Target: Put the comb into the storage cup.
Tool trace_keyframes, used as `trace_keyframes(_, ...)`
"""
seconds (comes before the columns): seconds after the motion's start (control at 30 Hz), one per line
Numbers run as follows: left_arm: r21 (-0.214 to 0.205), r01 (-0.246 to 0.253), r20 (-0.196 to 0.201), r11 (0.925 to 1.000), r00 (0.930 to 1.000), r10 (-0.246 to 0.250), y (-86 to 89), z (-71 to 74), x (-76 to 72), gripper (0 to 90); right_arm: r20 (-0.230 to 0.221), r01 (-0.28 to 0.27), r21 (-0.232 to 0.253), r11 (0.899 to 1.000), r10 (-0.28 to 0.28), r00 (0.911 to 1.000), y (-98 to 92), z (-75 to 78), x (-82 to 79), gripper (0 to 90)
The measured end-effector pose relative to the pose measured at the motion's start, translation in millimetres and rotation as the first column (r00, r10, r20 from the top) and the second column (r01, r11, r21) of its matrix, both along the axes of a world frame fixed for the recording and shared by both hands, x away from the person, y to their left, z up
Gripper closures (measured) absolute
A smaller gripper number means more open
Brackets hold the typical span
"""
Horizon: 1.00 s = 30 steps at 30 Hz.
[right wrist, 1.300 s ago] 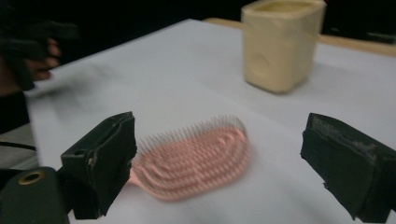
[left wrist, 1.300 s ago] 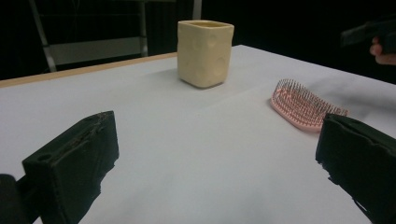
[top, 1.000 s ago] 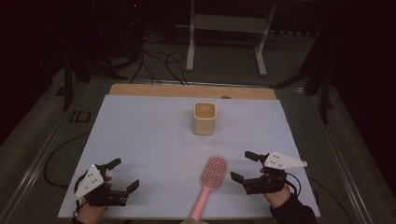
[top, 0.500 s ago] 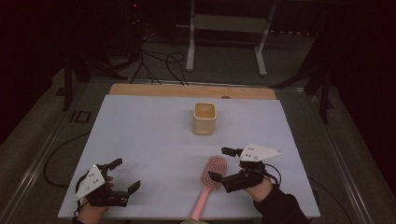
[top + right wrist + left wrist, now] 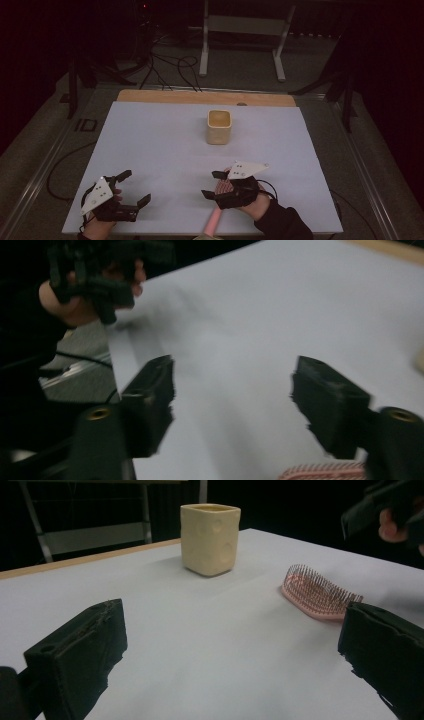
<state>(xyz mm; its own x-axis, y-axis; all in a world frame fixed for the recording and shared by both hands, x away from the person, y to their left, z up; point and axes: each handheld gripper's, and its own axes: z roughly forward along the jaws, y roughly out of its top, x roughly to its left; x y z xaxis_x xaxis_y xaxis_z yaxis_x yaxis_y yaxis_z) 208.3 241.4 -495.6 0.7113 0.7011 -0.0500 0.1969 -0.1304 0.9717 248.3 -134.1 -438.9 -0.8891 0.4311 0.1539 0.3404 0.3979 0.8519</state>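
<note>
— Where is the right gripper (image 5: 212,183)?

— Over the head of the pink hairbrush (image 5: 216,220), which lies at the near edge of the white table (image 5: 160,145). The hand comes in from the bottom, jaws pointing left. They have just been closing, still apart, with only bare table between them.

— And the left gripper (image 5: 135,189)?

— Low at the near left corner, jaws wide, nothing between them, facing the yellow cup (image 5: 210,537).

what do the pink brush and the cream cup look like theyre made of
Hairbrush: likely moulded plastic, matt pink base with thin stiff bristles standing in rows. Cup: probably glazed ceramic, though plastic is possible; thick rounded walls, shallow dimples and a soft sheen on its cream sides.
</note>
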Motion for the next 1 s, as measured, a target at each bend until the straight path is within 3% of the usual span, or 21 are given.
trace_keyframes(0.33,0.000,0.009,-0.002,1.0000,1.0000,-0.009,-1.7,-0.5,0.3,0.1,-0.066,-0.022,-0.085,0.996,0.016,0.9977,9.5,-24.2,2.0,64.8)
trace_keyframes(0.5,0.003,0.012,-0.009,0.9999,0.9999,-0.012,-1.7,-1.0,1.1,0.1,-0.096,-0.039,-0.139,0.990,0.026,0.9951,11.8,-32.8,0.5,79.7)
trace_keyframes(0.63,0.009,0.015,-0.010,0.9998,0.9998,-0.015,-2.9,-1.4,1.1,0.2,-0.115,-0.057,-0.203,0.978,0.034,0.9927,13.8,-40.7,-1.8,89.3)
trace_keyframes(0.8,0.012,0.017,-0.011,0.9998,0.9998,-0.017,-3.0,-1.5,0.9,0.2,-0.136,-0.072,-0.273,0.959,0.036,0.9901,18.2,-49.6,-5.3,90.0)
trace_keyframes(1.0,0.013,0.018,-0.013,0.9997,0.9998,-0.018,-2.3,-1.8,1.0,0.2,-0.167,-0.080,-0.313,0.947,0.028,0.9856,19.1,-54.1,-7.7,90.0)
